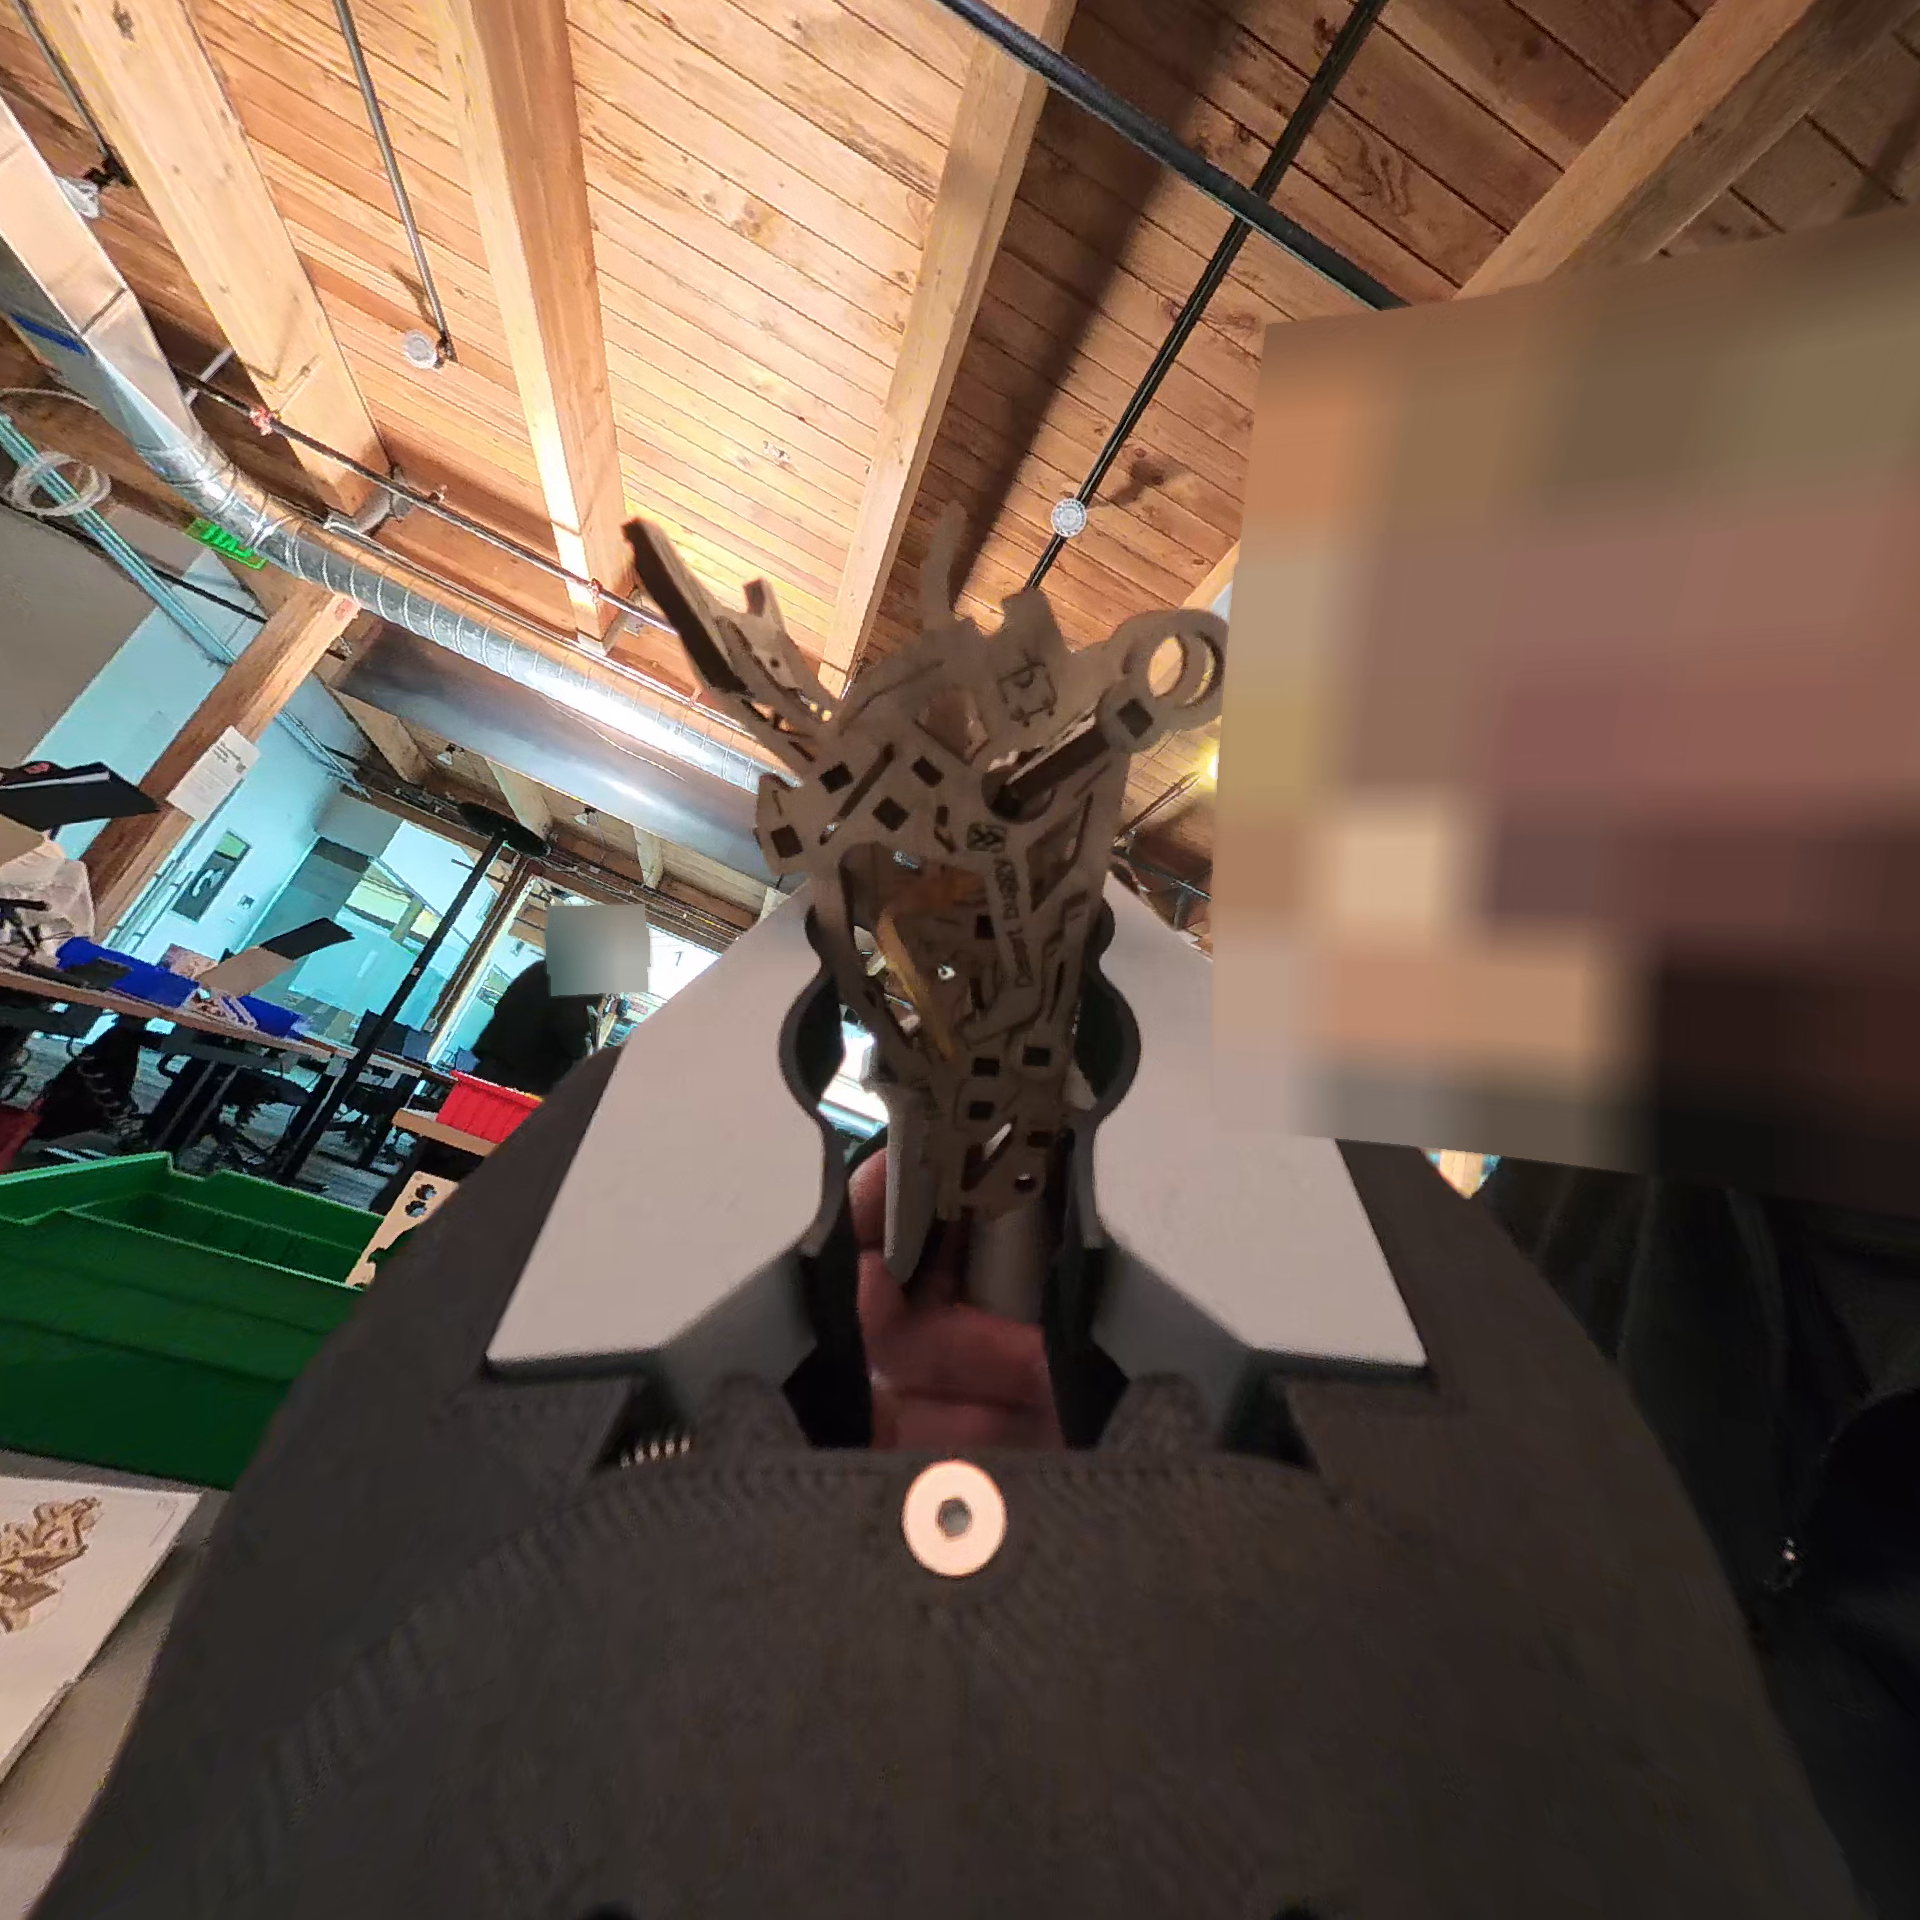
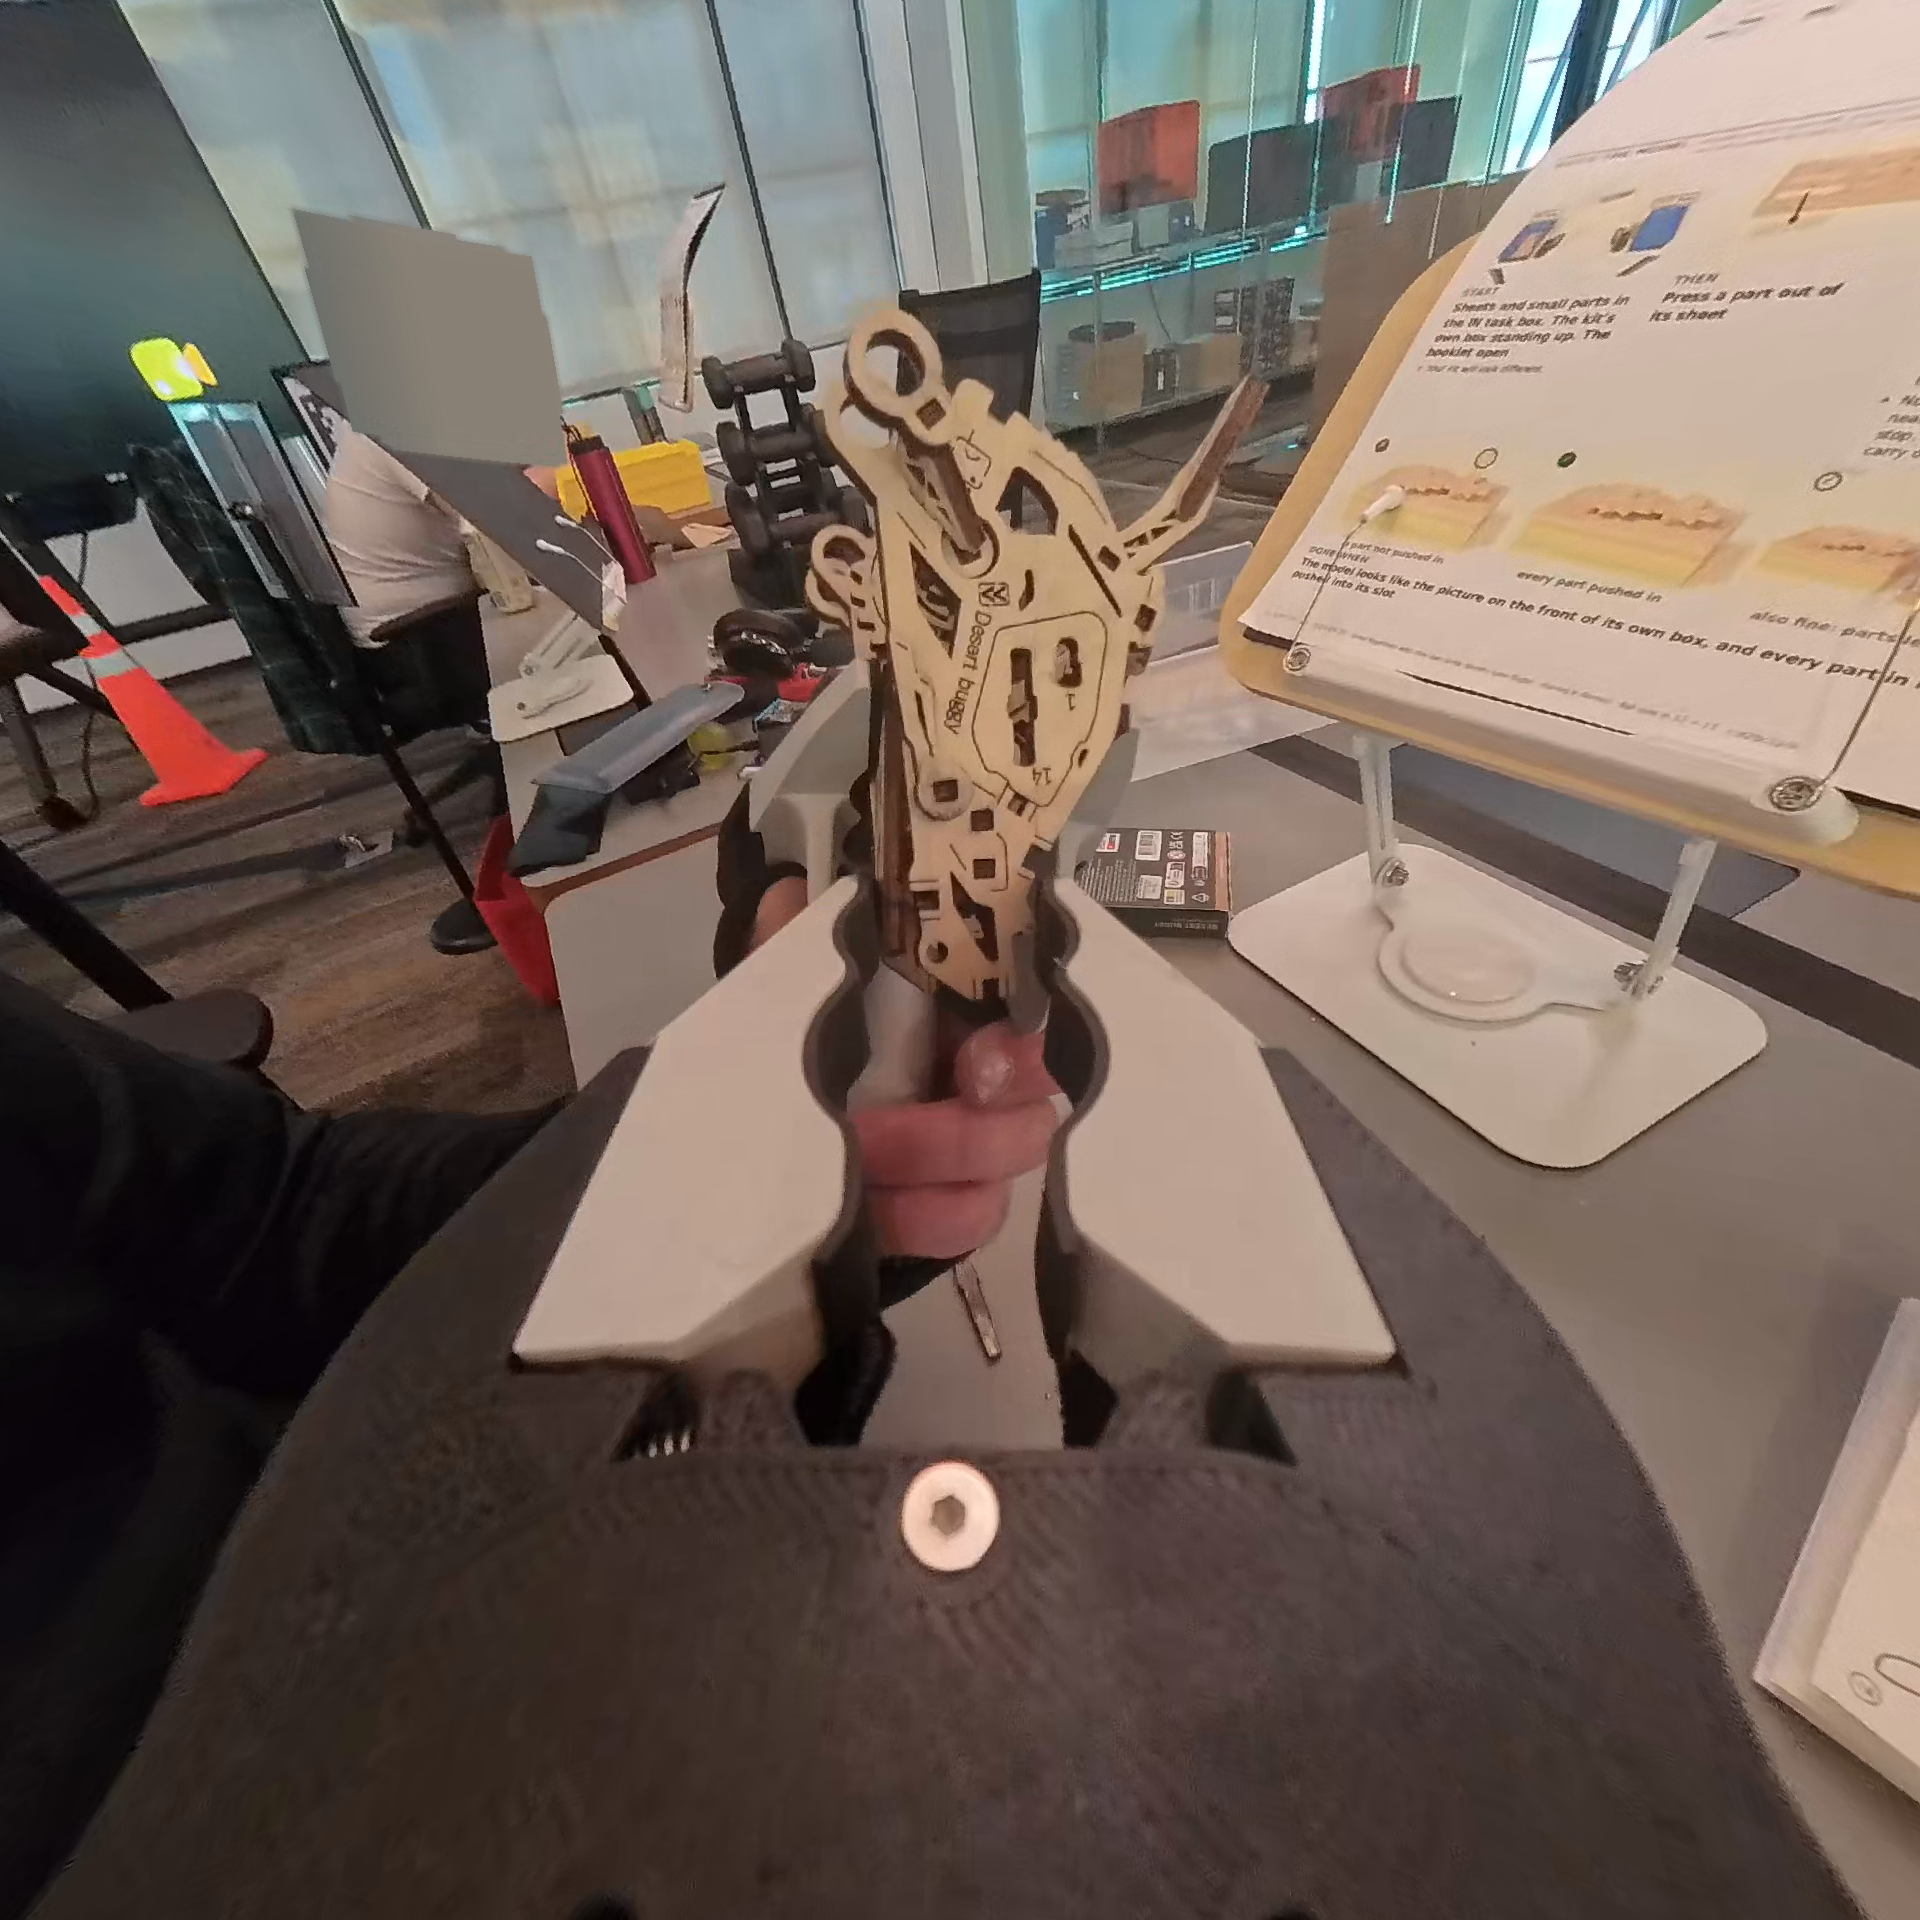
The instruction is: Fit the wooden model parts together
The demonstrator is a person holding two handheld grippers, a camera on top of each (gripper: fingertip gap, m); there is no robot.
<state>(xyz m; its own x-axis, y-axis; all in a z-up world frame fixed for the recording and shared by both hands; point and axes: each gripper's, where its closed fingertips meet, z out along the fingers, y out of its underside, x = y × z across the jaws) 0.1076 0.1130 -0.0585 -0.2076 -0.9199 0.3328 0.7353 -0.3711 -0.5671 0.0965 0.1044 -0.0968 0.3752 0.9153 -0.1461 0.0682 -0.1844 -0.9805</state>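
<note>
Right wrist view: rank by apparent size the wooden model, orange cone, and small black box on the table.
1. wooden model, though nearness to the camera inflates it.
2. orange cone.
3. small black box, not far behind the cone.

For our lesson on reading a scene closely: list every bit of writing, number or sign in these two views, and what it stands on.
I won't copy the wording; here is where it stands.
Model: engraved words and numbers, readable.
Sheet on the stand: printed text beside pictures, partly readable.
Dark box: label marks, too small.
Green sign near the ceiling: blurred.
</note>
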